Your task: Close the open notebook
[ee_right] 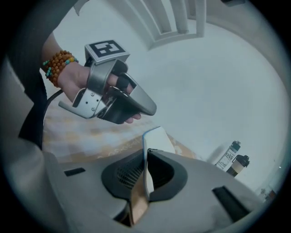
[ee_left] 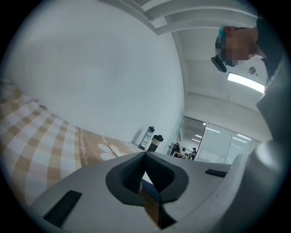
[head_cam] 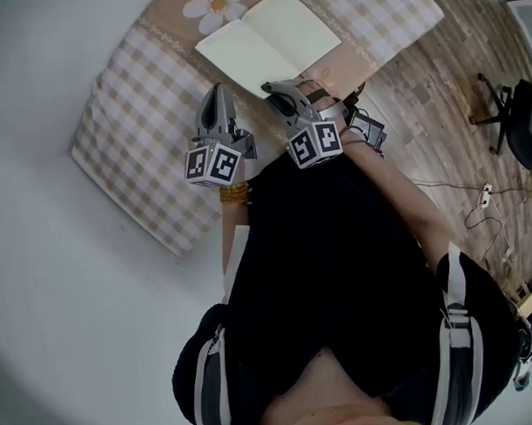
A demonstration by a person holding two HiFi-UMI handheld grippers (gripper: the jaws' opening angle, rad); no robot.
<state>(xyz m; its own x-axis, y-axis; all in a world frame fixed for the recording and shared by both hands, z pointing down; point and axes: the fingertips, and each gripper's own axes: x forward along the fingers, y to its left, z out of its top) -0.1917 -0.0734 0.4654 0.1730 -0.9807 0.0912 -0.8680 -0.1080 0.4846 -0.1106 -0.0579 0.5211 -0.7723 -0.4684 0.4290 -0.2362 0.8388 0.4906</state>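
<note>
Cream notebook (head_cam: 269, 37) lies open on checked cloth (head_cam: 131, 90); right claw (head_cam: 270, 86) pinches its near edge, left claw (head_cam: 215, 90) closed, empty, beside it; bottle (ee_right: 229, 155) label unreadable.

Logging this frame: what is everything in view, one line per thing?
notebook: one, cream pages, lying open, top centre of the head view.
tablecloth: one, tan-and-white check with a daisy, under the notebook.
bottles: two, one white-labelled, one dark, standing past the cloth's far end.
wood floor: brown, right of the cloth.
office chair: one, black, far right on the floor.
cables: a few, dark, trailing on the floor.
bead bracelet: one, orange-brown, left wrist.
left gripper: one, grey, shut and empty, held beside the notebook.
right gripper: one, grey, shut on the notebook's near edge.
</note>
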